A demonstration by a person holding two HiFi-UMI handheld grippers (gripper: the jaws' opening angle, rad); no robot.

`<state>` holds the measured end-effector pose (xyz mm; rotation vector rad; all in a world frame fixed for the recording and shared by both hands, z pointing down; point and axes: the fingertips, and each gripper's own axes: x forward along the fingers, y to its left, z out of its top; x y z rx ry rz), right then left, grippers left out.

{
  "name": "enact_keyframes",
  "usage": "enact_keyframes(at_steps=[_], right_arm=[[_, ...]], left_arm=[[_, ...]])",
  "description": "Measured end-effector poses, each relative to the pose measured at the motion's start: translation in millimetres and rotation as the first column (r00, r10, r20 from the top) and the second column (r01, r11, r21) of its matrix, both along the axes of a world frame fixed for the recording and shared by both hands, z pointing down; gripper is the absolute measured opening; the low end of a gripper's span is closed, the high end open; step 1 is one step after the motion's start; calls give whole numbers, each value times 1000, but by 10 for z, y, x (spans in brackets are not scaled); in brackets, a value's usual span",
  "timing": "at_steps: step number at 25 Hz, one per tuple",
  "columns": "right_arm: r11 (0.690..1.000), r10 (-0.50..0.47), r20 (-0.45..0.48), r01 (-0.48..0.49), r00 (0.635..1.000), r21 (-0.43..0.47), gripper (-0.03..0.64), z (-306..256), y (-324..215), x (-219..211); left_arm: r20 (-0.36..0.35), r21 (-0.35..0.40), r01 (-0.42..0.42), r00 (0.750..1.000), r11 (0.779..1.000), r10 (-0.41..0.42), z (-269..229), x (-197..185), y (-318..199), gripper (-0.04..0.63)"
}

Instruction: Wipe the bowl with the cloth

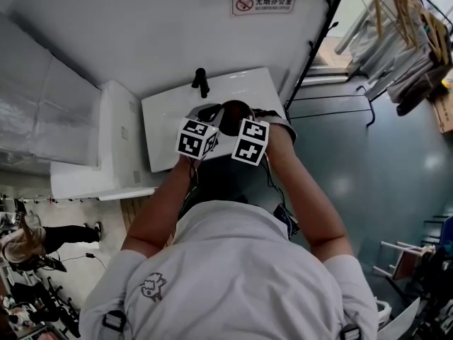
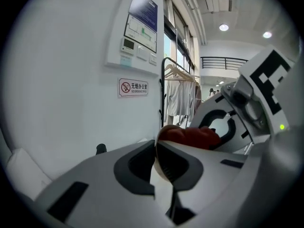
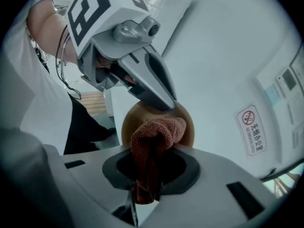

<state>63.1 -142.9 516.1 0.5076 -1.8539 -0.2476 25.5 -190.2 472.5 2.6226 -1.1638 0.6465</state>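
Observation:
Over the white counter I hold a brown wooden bowl (image 1: pixel 237 114) between both grippers. In the left gripper view, my left gripper (image 2: pixel 156 148) is shut on the bowl's rim (image 2: pixel 158 170), seen edge-on between the pads. A rust-red cloth (image 2: pixel 190 137) bulges in the bowl beyond. In the right gripper view, my right gripper (image 3: pixel 151 161) is shut on that cloth (image 3: pixel 154 137), whose bunched end presses into the bowl (image 3: pixel 126 127). The left gripper (image 3: pixel 164 101) clamps the bowl's far rim from above. In the head view both marker cubes, left (image 1: pixel 197 139) and right (image 1: pixel 249 142), sit close together beside the bowl.
The white counter (image 1: pixel 170 119) carries a black tap-like post (image 1: pixel 202 82) at its back. A white wall with a no-smoking sign (image 1: pixel 263 3) stands behind. A clothes rack with hangers (image 1: pixel 403 27) is at the right. Another person (image 1: pixel 35 243) is at the lower left.

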Motion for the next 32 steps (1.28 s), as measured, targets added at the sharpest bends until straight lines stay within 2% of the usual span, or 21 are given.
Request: enact_keyframes(at_steps=[3, 6, 11, 14, 16, 20, 24, 27, 30, 32], right_arm=[[994, 48, 0, -47, 999, 99, 94, -114, -150, 55], [989, 34, 30, -38, 999, 143, 94, -106, -209, -51], [998, -31, 94, 25, 995, 58, 94, -26, -28, -323], [996, -91, 146, 93, 985, -7, 94, -17, 149, -440], [992, -121, 180, 126, 976, -16, 92, -90, 216, -459], [981, -160, 309, 185, 937, -53, 94, -290, 428, -554], [982, -151, 428, 184, 891, -37, 94, -564, 534, -528], [988, -128, 504, 156, 854, -14, 94, -782, 580, -401], [992, -96, 598, 128, 796, -10, 94, -1015, 634, -264], [994, -90, 622, 113, 778, 2, 94, -1108, 665, -171]], left_arm=[[-58, -17, -3, 998, 1000, 2, -51, 48, 30, 28], [-132, -38, -12, 991, 999, 6, -128, 93, 38, 29], [-176, -29, -7, 984, 1000, 2, -162, 36, 45, 29], [-165, -12, -3, 986, 1000, 1, -176, -21, 53, 29], [-158, 0, -2, 987, 1000, 2, -199, -38, 37, 29], [-194, -24, 36, 980, 999, -40, -140, -200, -10, 26], [-246, -69, 60, 966, 996, -75, -102, -326, -58, 23], [-362, -160, 54, 926, 986, -110, -62, -389, -78, 23], [-482, -244, 34, 863, 969, -152, -18, -462, -101, 23], [-561, -298, 3, 809, 955, -177, -4, -479, -94, 23]])
